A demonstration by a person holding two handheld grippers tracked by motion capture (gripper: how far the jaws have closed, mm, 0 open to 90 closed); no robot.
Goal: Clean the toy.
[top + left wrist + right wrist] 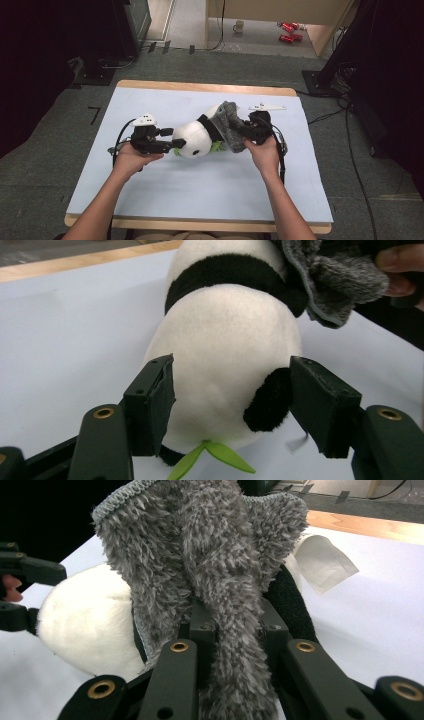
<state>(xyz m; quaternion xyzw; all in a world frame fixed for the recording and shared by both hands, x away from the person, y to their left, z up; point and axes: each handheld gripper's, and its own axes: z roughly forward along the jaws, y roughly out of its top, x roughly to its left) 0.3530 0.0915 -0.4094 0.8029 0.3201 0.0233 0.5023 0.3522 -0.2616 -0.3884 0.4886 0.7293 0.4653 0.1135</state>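
Left tongs (pixel 232 395) view shows panda's (pixel 225 355) green leaf (pixel 215 456); high view barely.

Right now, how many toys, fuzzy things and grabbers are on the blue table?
Panda plush toy: 1
Fuzzy grey sock: 1
Grabbers: 2, the left gripper and the right gripper
Total: 4

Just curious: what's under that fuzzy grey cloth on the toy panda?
The grey cloth covers the panda's head end; its black band and white body stick out. The face is hidden. The right gripper pinches the cloth.
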